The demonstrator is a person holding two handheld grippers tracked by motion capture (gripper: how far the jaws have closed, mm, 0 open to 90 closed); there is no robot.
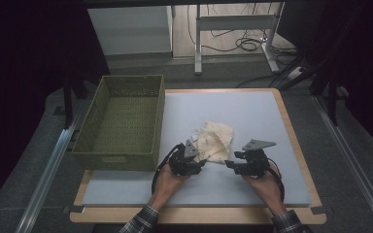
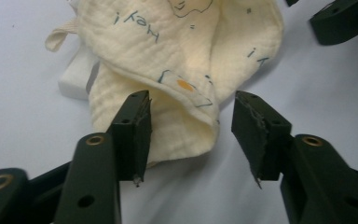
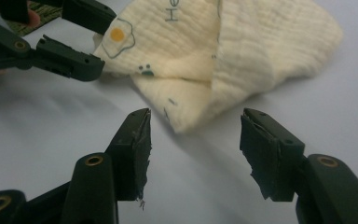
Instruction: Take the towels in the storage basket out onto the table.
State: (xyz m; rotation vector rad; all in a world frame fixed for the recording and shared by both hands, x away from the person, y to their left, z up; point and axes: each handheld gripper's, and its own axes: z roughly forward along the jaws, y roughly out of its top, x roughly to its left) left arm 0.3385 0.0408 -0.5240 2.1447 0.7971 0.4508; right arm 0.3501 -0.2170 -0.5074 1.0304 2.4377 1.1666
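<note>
A crumpled cream cloth with small printed drawings and letters lies on the pale blue mat, near its middle. My left gripper is at the cloth's near left corner. In the left gripper view my left gripper is open and a folded corner of the cloth lies between the jaws, with a gap at the right pad. My right gripper stands at the cloth's near right side. In the right gripper view my right gripper is open just short of a pointed corner of the cloth, touching nothing.
An olive woven basket stands empty at the left of the mat, close to my left hand. The mat rests on a wooden board. Beyond the table are metal desk legs and cables on the floor.
</note>
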